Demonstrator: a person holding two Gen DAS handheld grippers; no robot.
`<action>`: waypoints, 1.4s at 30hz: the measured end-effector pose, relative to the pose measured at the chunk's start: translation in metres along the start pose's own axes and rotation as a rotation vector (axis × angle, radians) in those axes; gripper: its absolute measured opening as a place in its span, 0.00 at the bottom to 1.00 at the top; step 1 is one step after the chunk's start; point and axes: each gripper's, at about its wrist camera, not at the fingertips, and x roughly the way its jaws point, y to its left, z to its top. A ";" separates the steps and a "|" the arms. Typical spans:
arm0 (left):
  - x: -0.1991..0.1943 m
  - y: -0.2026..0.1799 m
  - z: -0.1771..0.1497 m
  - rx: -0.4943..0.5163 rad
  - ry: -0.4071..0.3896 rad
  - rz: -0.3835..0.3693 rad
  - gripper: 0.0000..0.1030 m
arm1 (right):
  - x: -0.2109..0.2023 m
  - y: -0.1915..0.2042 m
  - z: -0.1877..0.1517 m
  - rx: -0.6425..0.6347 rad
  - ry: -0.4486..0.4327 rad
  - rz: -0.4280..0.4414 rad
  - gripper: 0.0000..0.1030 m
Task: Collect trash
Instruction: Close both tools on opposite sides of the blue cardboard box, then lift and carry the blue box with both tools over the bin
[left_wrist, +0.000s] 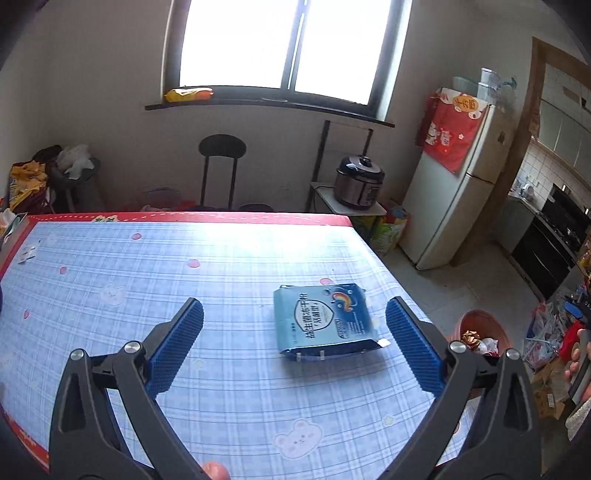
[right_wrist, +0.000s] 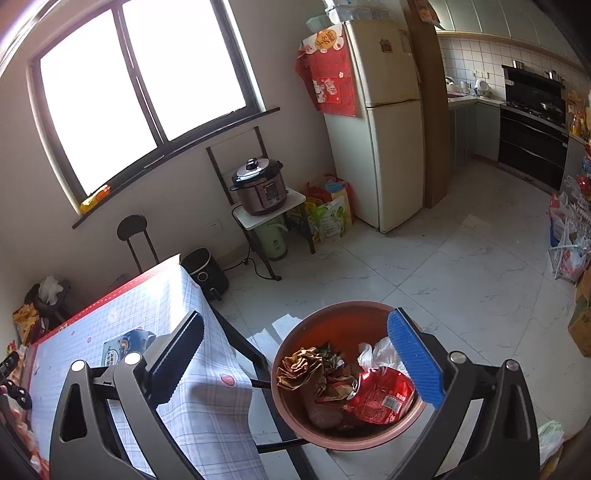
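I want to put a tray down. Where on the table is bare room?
The table is bare left of and behind the blue packet, up to the red border. Crowded: the bin beside the table, nearly full of trash.

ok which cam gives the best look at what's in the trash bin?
Right wrist. It looks down into the bin, showing a crushed red can, gold wrapper and white plastic. The left wrist view catches only the bin's far rim past the table edge, with a sliver of its contents.
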 end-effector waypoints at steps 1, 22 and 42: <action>-0.004 0.011 -0.002 -0.019 -0.003 0.009 0.94 | 0.002 0.010 0.000 -0.020 0.007 0.003 0.95; 0.078 0.101 -0.016 -0.144 0.156 -0.153 0.67 | 0.121 0.235 -0.102 -0.429 0.348 0.234 0.95; 0.265 0.048 -0.044 -0.217 0.447 -0.416 0.52 | 0.217 0.308 -0.155 -0.790 0.509 0.306 0.84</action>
